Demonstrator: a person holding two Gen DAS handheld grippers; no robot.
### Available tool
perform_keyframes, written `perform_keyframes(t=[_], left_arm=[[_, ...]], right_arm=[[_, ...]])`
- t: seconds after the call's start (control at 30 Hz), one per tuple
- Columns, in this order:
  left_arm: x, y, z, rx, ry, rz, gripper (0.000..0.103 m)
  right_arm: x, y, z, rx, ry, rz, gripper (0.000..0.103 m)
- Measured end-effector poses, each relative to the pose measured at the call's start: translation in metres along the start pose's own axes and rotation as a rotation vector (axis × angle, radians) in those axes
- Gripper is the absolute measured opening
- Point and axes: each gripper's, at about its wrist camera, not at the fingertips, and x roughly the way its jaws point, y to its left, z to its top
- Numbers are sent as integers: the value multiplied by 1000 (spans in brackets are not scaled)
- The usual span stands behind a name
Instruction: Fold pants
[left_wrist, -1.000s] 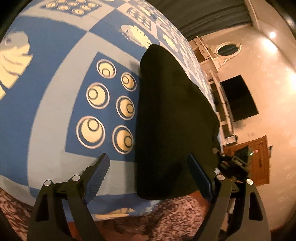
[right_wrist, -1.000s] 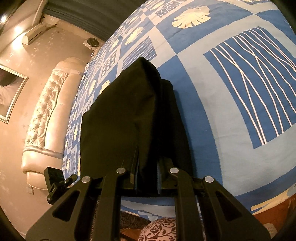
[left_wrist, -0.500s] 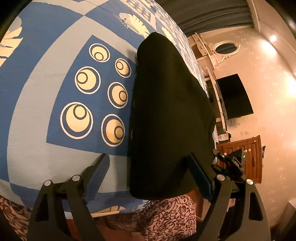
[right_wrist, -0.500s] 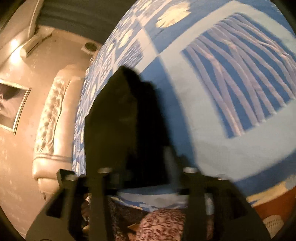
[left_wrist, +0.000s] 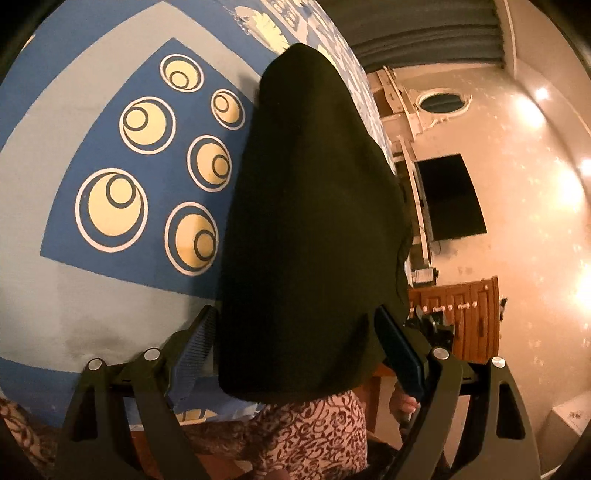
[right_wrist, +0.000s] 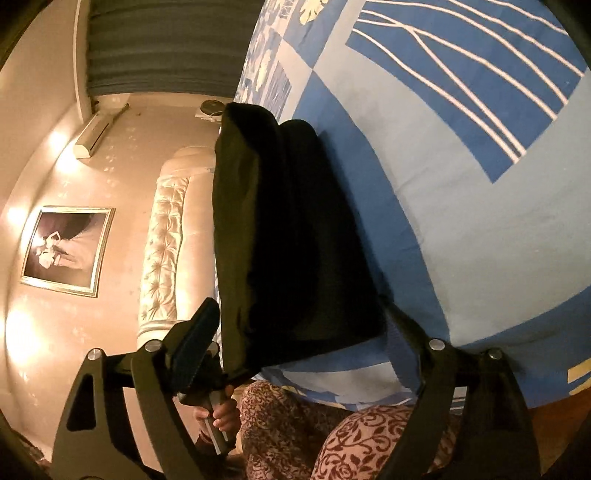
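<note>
Pants folded, long axis running away across bedspread, narrowing far.

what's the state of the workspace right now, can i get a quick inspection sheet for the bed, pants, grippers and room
surface: bedspread with blue and pale squares, circle print on one side, white line print on the other
job's things: black pants folded into a long narrow stack on the bed, near end at the bed's edge
clutter: nothing seen
grippers: left hand-held gripper open, fingers either side of the near end of the pants; right hand-held gripper open, also astride that end
cables: thin wires below the television
surroundings: tufted headboard, framed picture, air conditioner, wooden cabinet, oval mirror
</note>
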Motion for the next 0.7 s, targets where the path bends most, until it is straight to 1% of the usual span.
perform_keyframes(t=[0.03,0.07,0.1,0.13,0.17,0.33,0.47,0.5,0.53,0.57,0.6,0.7], left_arm=[[-1,2,2,-18,-5,-8,84],[0,4,3,-34,-7,-13,85],[0,5,4,-41,-3,-11,85],[0,4,4,-43,2,-6,84],[0,3,5,-46,7,-2,84],[2,1,9,-78,34,31,84],[6,-3,10,-68,47,39,84],[6,-3,9,-68,47,36,79],[6,-3,8,-62,44,50,75],[6,-3,7,-49,43,58,67],[6,-3,6,-33,44,57,62],[6,0,4,-15,39,45,58]], right_arm=[[-1,0,1,1,4,-8,74],[-2,-2,2,6,11,-35,60],[-2,-5,1,12,14,-49,54],[-2,-8,2,16,16,-54,45],[-3,-10,3,16,19,-54,41],[-2,-8,2,-18,16,-88,35],[-4,-11,2,-18,15,-80,32],[-5,-12,3,-24,17,-80,32],[-5,-11,2,-26,18,-80,32],[-5,-11,3,-27,19,-79,32],[-6,-12,3,-28,19,-77,32],[-7,-12,3,-29,17,-74,32]])
